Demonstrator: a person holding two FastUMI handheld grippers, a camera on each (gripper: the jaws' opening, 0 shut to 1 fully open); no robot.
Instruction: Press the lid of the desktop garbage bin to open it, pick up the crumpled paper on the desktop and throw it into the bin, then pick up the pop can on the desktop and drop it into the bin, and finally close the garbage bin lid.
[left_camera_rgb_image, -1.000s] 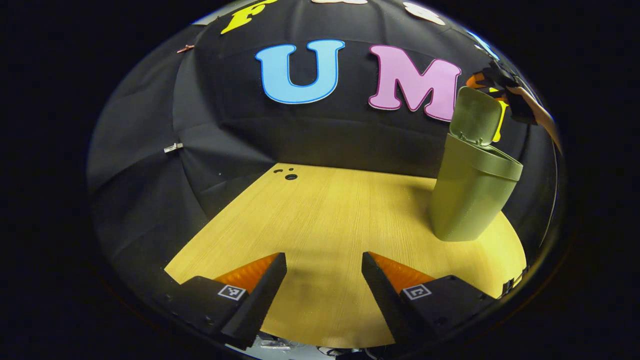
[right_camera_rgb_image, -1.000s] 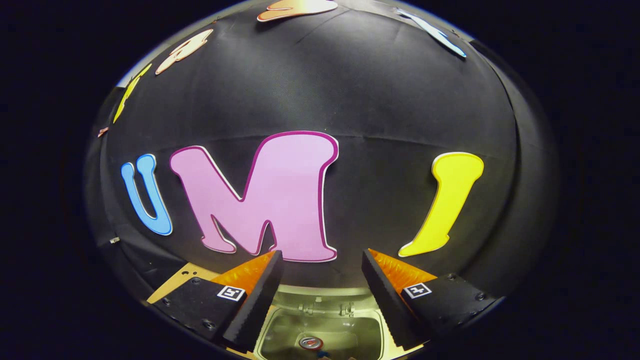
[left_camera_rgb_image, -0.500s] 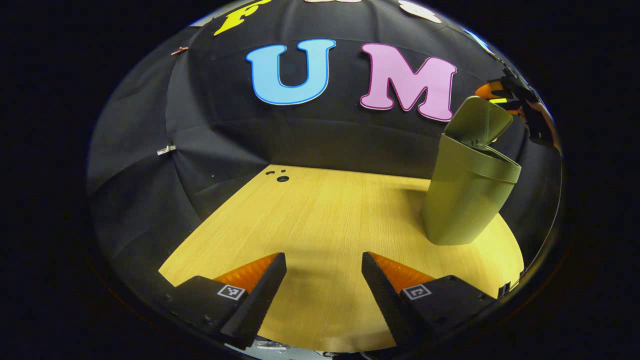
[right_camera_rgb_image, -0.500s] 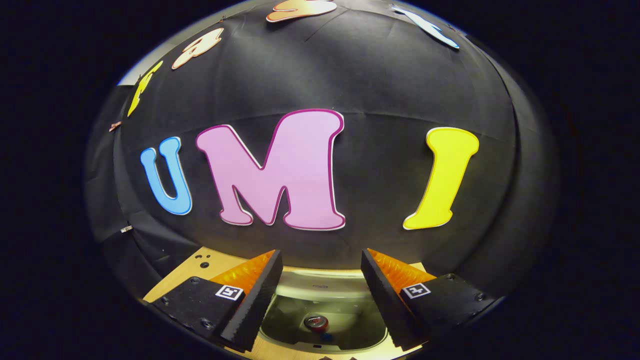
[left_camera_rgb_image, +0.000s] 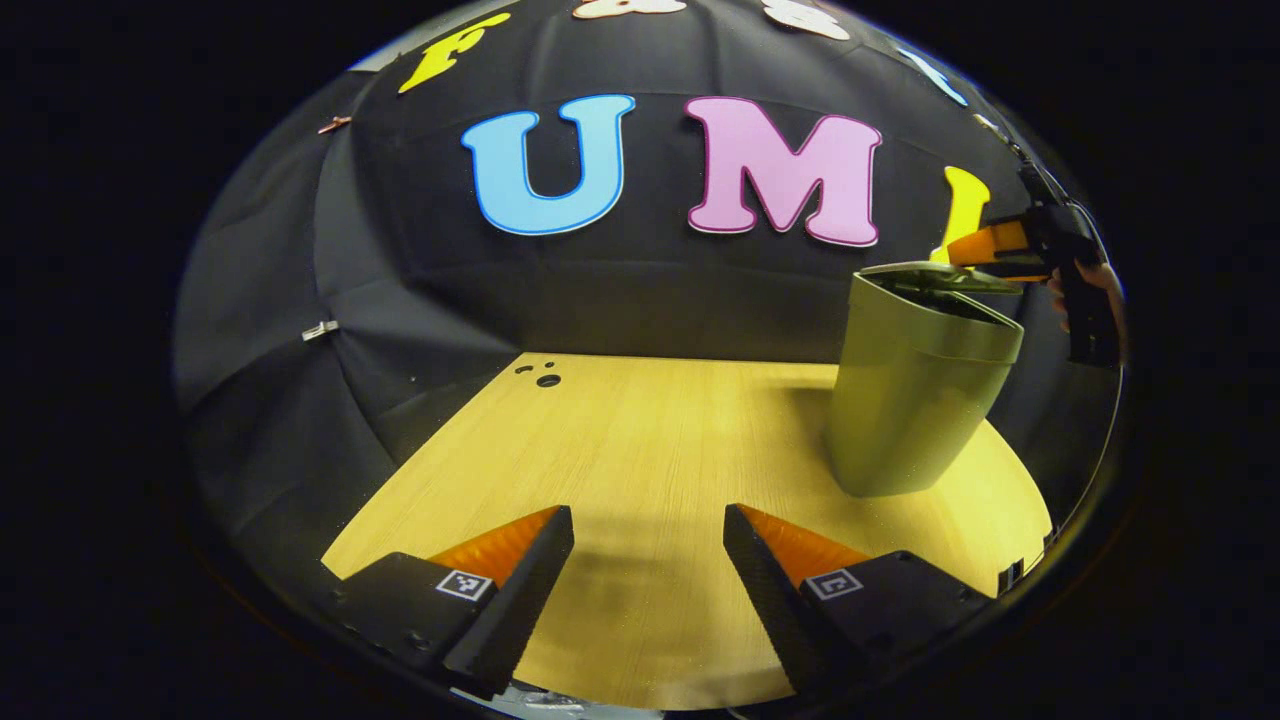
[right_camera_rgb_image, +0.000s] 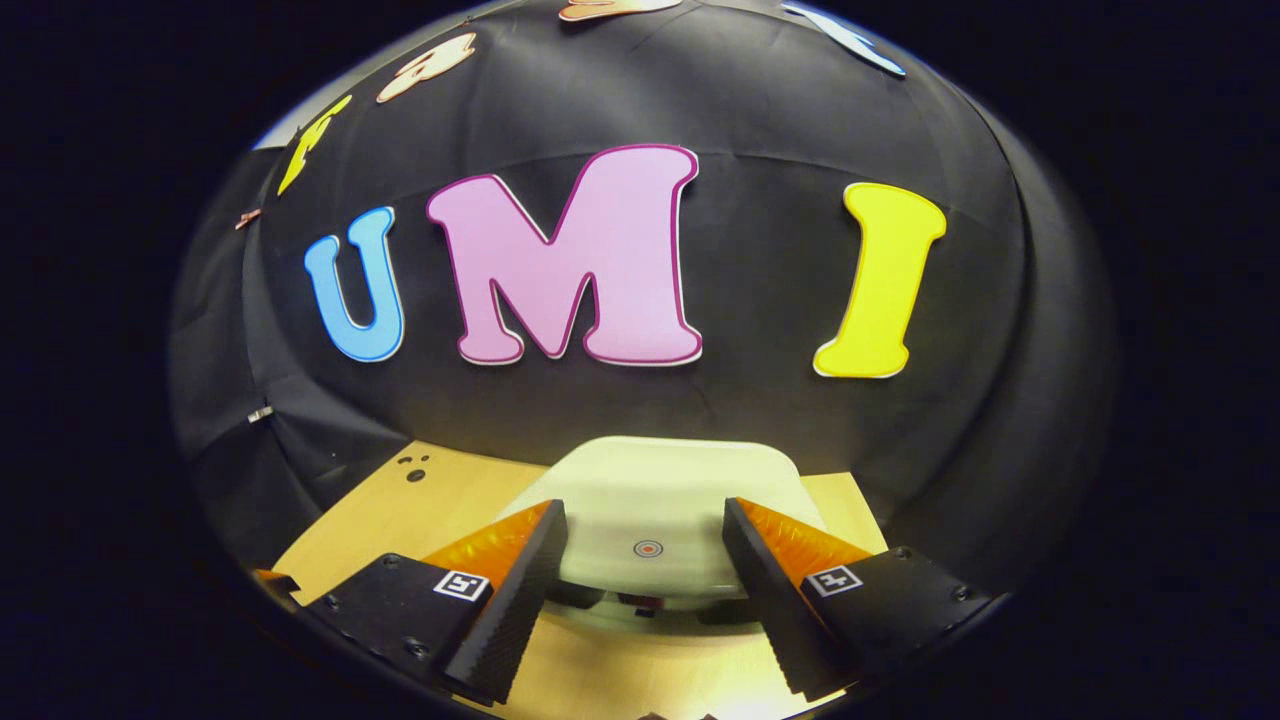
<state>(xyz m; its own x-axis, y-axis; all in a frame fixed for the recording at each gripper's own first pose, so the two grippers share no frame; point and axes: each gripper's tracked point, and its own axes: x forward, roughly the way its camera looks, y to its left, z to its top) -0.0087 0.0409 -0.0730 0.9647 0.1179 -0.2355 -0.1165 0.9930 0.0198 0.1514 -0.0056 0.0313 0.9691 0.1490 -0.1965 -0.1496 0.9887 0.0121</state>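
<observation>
Left hand-held gripper (left_camera_rgb_image: 648, 590) sits low over the near edge of the counter (left_camera_rgb_image: 640, 440), level, pointing toward the far wall. Its fingers are spread wide with nothing between them, just bare wood underneath.

Right hand-held gripper (right_camera_rgb_image: 645, 590) is up at the bin top, also spread wide and holding nothing. In the left gripper view it shows at the far right (left_camera_rgb_image: 985, 245), held roughly level with its tips over the bin's rim, and a hand (left_camera_rgb_image: 1085, 290) grips the body behind it. In the right gripper view the lid (right_camera_rgb_image: 665, 510) lies between and just beyond the two fingers. Whether the fingers touch the lid I can't tell.

Garbage bin (left_camera_rgb_image: 915, 385) stands upright on the right side of the counter, toward the far end, well apart from the left gripper. Long axis vertical, body tapers narrower toward the base. Lid is nearly flat on top, with a dark gap at its near edge in the left gripper view (left_camera_rgb_image: 940, 285), so not fully seated. A small round target mark (right_camera_rgb_image: 648, 548) sits on the lid's near side.

Small holes in the counter (left_camera_rgb_image: 540, 375) at the far left corner.
</observation>
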